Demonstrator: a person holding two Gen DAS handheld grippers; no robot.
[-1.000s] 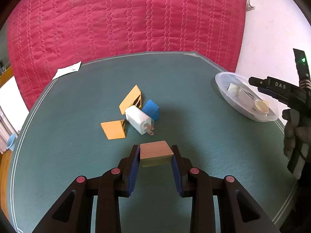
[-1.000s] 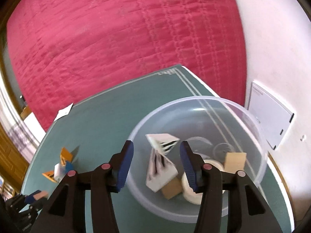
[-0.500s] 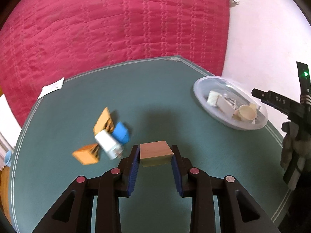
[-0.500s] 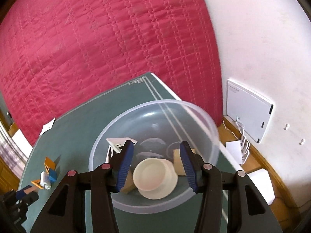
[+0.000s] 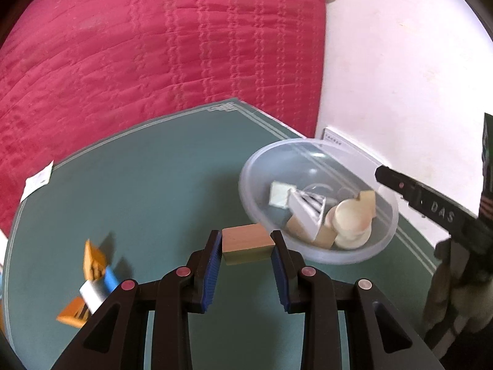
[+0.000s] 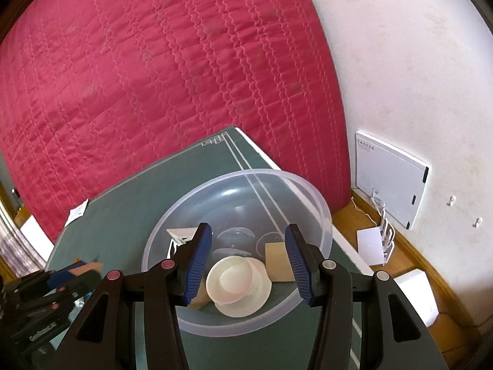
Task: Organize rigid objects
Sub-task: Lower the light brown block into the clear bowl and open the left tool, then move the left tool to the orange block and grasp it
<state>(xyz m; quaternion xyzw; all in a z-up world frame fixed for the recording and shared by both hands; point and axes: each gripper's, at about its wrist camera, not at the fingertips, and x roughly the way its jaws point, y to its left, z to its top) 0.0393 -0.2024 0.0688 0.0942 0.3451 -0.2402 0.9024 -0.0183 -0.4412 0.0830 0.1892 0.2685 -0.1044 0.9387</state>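
A: Start at the far left. What sits on the green surface out there?

B: Left of the left tongs, low in that view, there's a small blurred cluster: two orange wedges, a blue piece and a white charger block, packed close together. Further ahead and left, a white paper slip lies at the surface's edge, with a red quilted cover behind it.

A: And the left tongs themselves?

B: Clenched on a wooden block, pinched between the blue pads. The block is at the tips, close beside the near rim of the clear plastic bowl, which lies ahead and to the right of those tongs.

A: What's in the bowl?

B: A white wedge with dark stripes, a pale square piece, a few wooden blocks and a cream round lid-like piece.

A: Now the right tongs?

B: The right tongs are spread wide with nothing between them, held over the bowl's near side. Straight ahead between the tips are the cream round piece and a tan block. Left of them, the left tongs' black frame shows. Right of them, off the surface, a white panel leans on the wall.
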